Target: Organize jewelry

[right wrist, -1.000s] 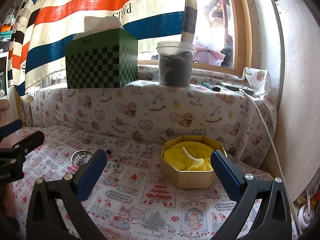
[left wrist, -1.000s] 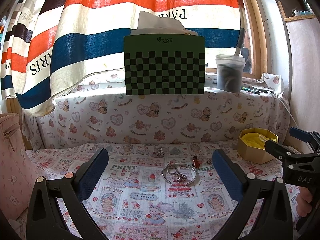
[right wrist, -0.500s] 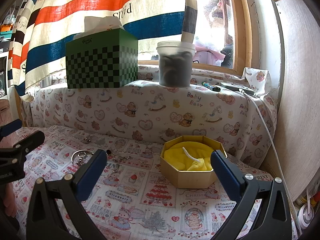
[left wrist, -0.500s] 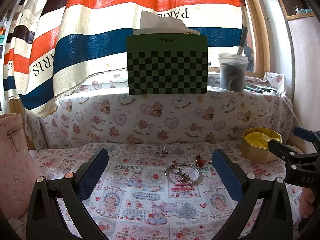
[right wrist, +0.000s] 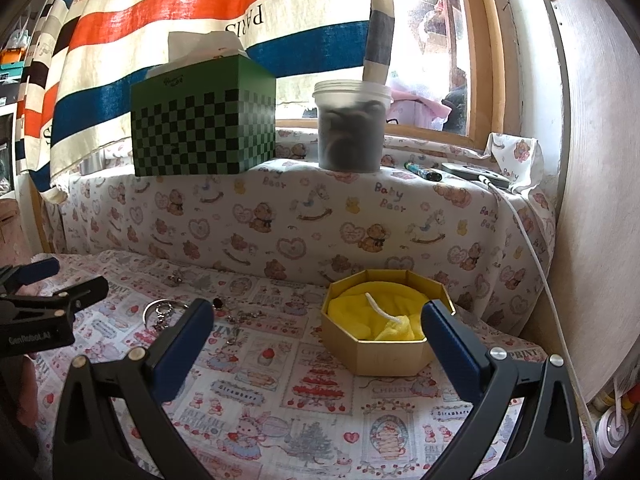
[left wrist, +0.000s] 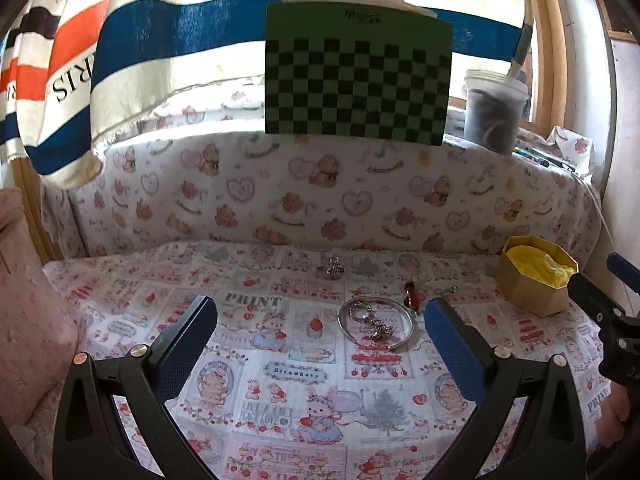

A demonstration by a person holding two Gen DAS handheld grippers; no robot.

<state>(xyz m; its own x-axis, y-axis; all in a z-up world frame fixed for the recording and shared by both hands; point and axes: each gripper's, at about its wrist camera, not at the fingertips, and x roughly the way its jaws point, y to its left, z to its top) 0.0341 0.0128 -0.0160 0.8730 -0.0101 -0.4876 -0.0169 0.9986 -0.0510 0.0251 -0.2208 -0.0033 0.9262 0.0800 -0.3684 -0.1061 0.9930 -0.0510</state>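
On the patterned cloth, a silver bangle (left wrist: 376, 326) lies loose.
Left claw (left wrist: 320, 344) and right claw (right wrist: 316, 340) both gape wide, holding nothing.

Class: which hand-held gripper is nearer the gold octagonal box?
Right. The right hand-held gripper opens directly before the gold octagonal box; the left hand-held gripper faces the silver bangle, leftward.
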